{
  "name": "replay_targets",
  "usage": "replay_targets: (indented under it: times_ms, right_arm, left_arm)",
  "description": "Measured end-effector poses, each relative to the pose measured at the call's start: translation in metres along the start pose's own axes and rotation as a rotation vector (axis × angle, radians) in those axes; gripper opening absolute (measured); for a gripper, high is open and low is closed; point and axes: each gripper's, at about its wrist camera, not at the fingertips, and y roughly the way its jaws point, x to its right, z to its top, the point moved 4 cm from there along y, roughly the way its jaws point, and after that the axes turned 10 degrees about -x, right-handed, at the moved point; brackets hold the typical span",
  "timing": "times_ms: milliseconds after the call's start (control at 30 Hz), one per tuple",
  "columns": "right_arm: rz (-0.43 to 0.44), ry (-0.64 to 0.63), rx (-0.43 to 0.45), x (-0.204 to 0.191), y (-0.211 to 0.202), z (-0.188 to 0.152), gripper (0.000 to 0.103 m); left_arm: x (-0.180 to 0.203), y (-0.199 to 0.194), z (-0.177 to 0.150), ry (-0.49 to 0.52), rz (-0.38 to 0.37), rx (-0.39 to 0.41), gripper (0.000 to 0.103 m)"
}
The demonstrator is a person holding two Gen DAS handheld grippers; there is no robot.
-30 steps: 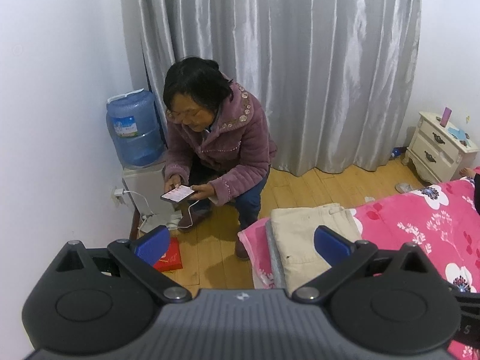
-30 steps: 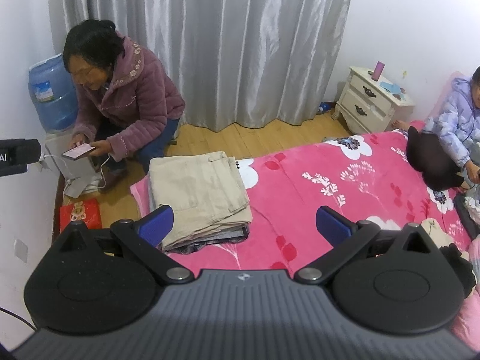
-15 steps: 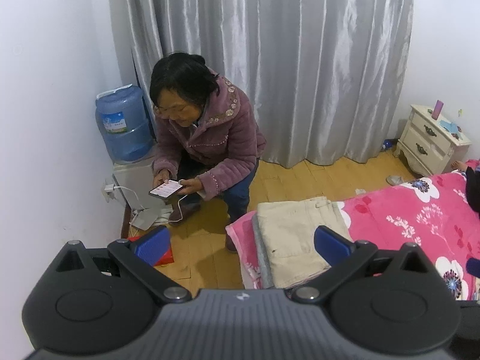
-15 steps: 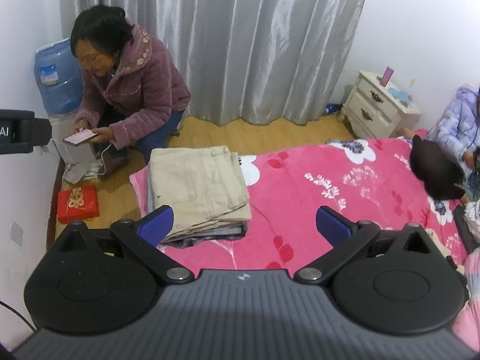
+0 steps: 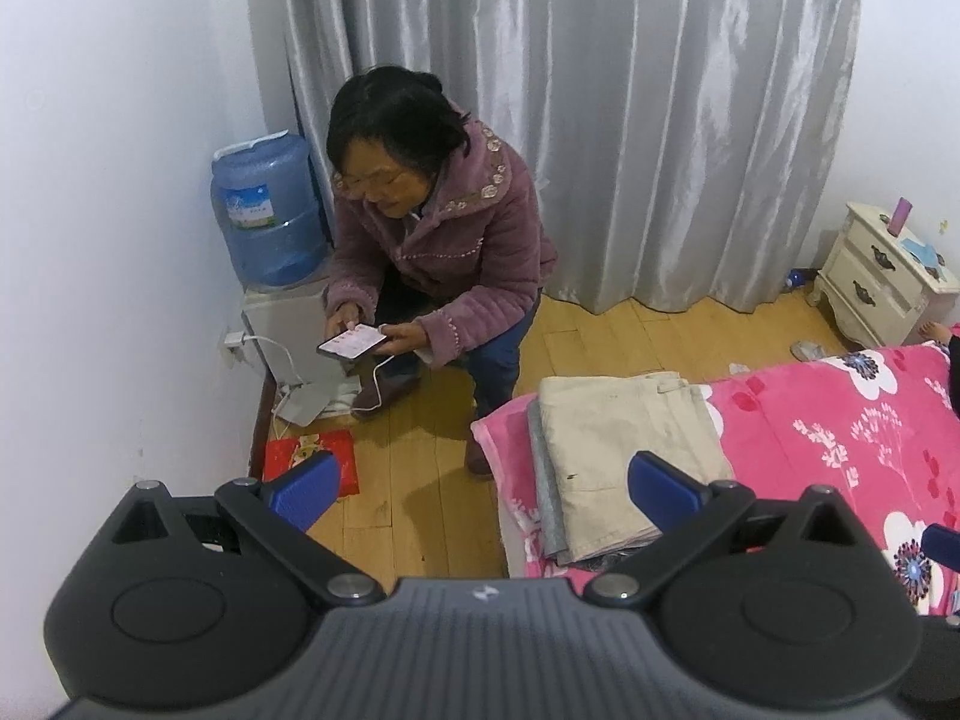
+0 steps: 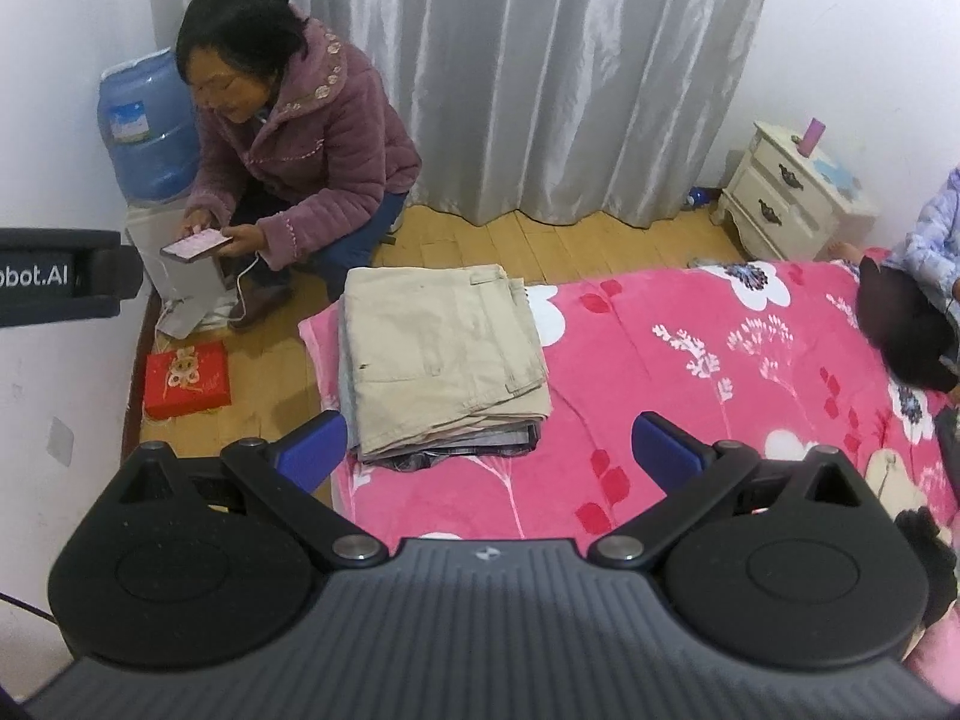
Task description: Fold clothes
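Both my left tool (image 5: 483, 489) and right tool (image 6: 489, 450) hang wide open and empty. The folded beige trousers stack (image 6: 441, 357) lies at the pink floral bed's (image 6: 690, 360) corner; a careless push could slide it off.

Both views were taken from high above the bed's near-left corner, tilted downward toward the grey curtain (image 5: 570, 120). The left wrist view was aimed further left, over the floor (image 5: 420, 480) beside the bed (image 5: 840, 420); the right wrist view was centred over the bed (image 6: 690, 360). The stack of folded clothes (image 5: 624, 456) (image 6: 438, 354), a crouching person (image 5: 444, 252) (image 6: 306, 144) and the nightstand (image 5: 882, 282) (image 6: 792, 192) were shared.
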Motion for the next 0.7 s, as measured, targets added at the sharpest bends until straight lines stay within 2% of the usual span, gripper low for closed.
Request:
replay_targets:
  times_ms: [700]
  right_arm:
    - [-0.014,-0.01,-0.014,-0.003,0.0004,0.0007,0.102]
  left_arm:
    - [-0.007,0.0069,0.0004,0.012,0.013,-0.004,0.102]
